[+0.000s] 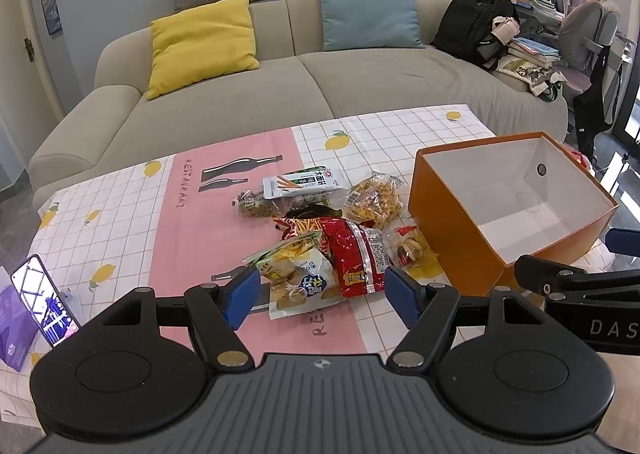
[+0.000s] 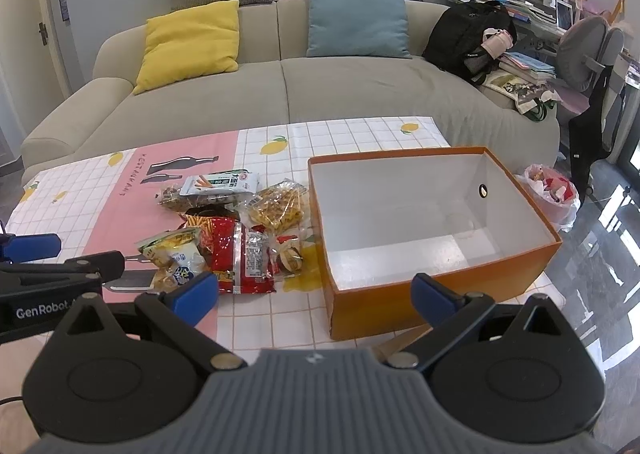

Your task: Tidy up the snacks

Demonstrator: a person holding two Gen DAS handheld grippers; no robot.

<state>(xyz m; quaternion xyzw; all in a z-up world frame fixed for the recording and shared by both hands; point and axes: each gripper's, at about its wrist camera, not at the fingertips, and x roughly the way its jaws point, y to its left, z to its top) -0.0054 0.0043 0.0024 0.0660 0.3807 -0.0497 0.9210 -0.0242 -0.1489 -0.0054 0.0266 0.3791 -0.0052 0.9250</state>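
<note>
On the checked tablecloth (image 1: 120, 222) lies a loose heap of snack packets, just left of an orange box (image 1: 452, 226) that stands open and holds nothing. Left gripper (image 1: 318, 296), jaws spread wide, hangs above the nearest items: a pale chip bag (image 1: 298, 274) and a red packet (image 1: 352, 254). Right gripper (image 2: 316, 296), jaws likewise spread and grasping nothing, faces the box's near wall. The packets are probably light, air-filled, crinkly and slippery, with brittle contents; a pinch on a sealed end seam should hold better than one across the puffed middle. The left view alone shows a phone (image 1: 44, 300) propped at the table's left edge. The right view alone shows the whole white box floor (image 2: 420, 230), and a plastic bag (image 2: 554, 194) on the floor beyond the box.
</note>
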